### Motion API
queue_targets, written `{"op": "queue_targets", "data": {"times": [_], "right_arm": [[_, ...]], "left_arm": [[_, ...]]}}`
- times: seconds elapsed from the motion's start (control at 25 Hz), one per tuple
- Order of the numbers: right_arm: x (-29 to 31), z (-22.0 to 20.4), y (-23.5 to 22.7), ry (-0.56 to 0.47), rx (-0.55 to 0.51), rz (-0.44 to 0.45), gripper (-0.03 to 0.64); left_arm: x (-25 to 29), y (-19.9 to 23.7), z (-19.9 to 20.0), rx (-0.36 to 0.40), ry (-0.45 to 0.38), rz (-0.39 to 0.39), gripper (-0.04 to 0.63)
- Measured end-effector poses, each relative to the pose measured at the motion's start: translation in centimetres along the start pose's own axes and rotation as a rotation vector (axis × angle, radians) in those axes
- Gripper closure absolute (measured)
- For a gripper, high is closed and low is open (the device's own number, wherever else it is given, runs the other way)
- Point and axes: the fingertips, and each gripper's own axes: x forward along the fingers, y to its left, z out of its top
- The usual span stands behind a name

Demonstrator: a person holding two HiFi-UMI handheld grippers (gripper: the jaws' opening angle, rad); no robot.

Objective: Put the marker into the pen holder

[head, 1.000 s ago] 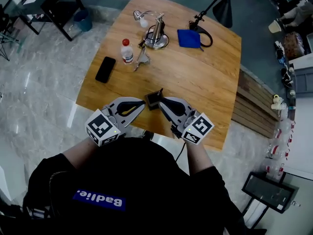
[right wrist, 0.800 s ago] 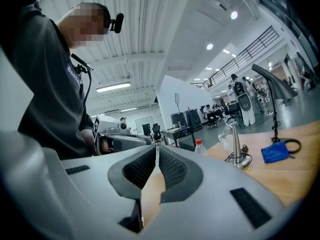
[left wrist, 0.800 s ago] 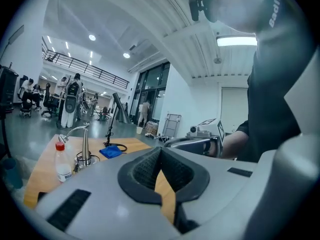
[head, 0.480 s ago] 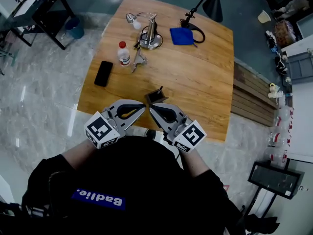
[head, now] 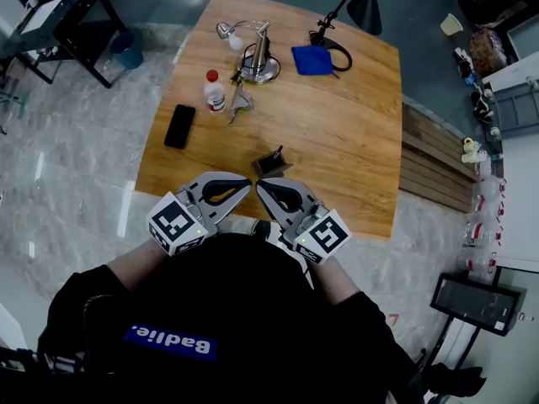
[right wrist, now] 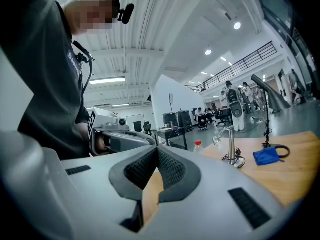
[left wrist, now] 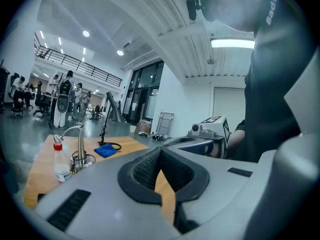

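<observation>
A small black pen holder (head: 269, 165) stands on the wooden table (head: 354, 141) near its front edge. A dark marker (head: 277, 152) leans out of its top. My left gripper (head: 249, 183) and right gripper (head: 258, 183) hover side by side just short of the holder, tips almost touching each other. Both are shut with nothing in them. The left gripper view shows the left gripper (left wrist: 160, 151) with its pads pressed together, and in the right gripper view the right gripper (right wrist: 157, 151) looks the same. Neither gripper view shows the holder.
Towards the far side stand a metal desk lamp (head: 257, 53), a red-capped bottle (head: 216, 90), a blue cloth (head: 313, 61) and a black cable (head: 337, 49). A black phone (head: 178, 125) lies at the left. People stand far back in the hall.
The right gripper has drawn back from the pen holder towards the person's body and now sits beside the left one. The marker stays in the holder. The left gripper has barely moved.
</observation>
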Motion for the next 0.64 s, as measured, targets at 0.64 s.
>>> {"op": "queue_targets", "data": {"times": [0.64], "right_arm": [[-1.2,-1.0,0.6,0.024,0.009,-0.002,0.611]], "left_arm": [[-0.2,-1.4,-1.0,-0.003,0.018,-0.002,0.586]]}}
